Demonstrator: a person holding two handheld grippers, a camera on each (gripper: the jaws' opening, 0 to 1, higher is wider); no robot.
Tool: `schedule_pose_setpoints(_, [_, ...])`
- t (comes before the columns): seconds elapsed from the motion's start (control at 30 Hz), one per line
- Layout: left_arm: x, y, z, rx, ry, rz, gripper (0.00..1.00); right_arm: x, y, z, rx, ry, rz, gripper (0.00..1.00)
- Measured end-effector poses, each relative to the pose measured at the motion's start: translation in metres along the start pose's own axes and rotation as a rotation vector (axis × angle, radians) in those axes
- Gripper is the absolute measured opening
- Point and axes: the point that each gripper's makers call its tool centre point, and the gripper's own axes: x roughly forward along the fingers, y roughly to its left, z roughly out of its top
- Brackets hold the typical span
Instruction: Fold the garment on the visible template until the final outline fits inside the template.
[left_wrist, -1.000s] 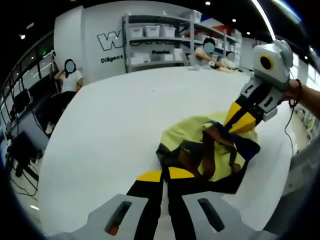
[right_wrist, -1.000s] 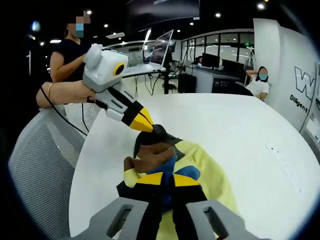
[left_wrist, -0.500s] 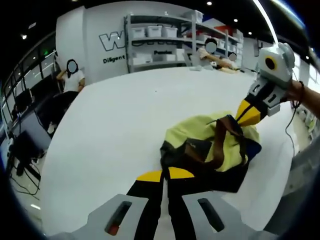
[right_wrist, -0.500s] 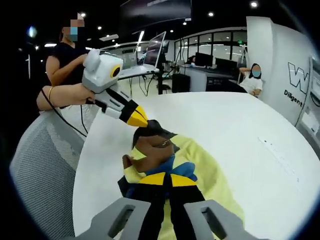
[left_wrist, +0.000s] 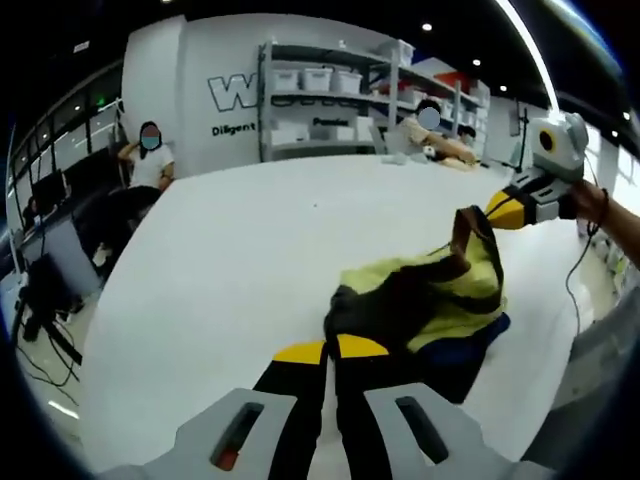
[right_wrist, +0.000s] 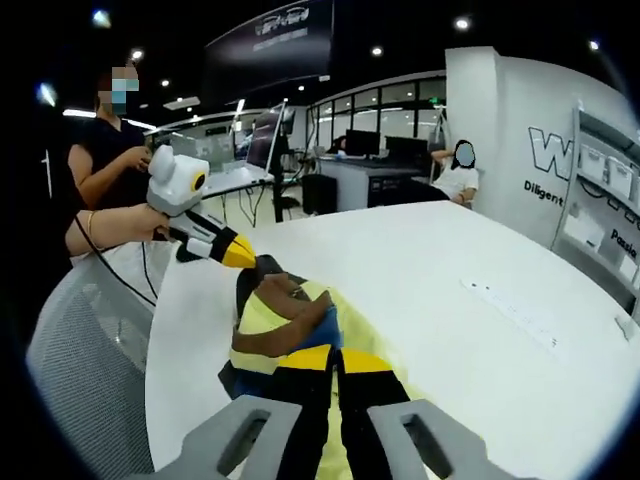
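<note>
I see a large white table (left_wrist: 230, 260) with a rounded edge and a smooth, plain top. One garment (left_wrist: 430, 300) lies directly on it, a crumpled heap of yellow, dark brown and blue cloth, near the edge of the table (right_wrist: 440, 300). In the right gripper view the garment (right_wrist: 280, 320) rests close to that rounded edge. Some small white marks (right_wrist: 510, 305) lie farther on the surface, too small to tell.

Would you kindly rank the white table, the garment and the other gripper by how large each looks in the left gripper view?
1. White table, by far the largest.
2. Garment, a bunched yellow, dark and blue heap.
3. Right gripper, the smallest; it sits farther from the camera, so this says little about its true size.
</note>
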Motion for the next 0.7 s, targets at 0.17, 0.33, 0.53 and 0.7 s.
schedule_pose_setpoints(0.17, [-0.007, -0.002, 0.014, -0.02, -0.048, -0.019, 0.02, -0.019, -0.013, 0.013, 0.004, -0.049, -0.067, 0.0])
schedule_pose_setpoints(0.33, [-0.017, -0.003, 0.028, -0.001, -0.082, -0.017, 0.02, -0.04, -0.027, 0.031, 0.001, -0.101, -0.153, 0.0])
schedule_pose_setpoints(0.53, [-0.026, -0.008, 0.052, 0.029, -0.137, -0.034, 0.02, -0.059, -0.046, 0.046, -0.003, -0.123, -0.246, 0.0])
schedule_pose_setpoints(0.7, [-0.031, -0.006, 0.074, 0.06, -0.168, -0.03, 0.02, -0.066, -0.059, 0.052, -0.009, -0.116, -0.299, 0.0])
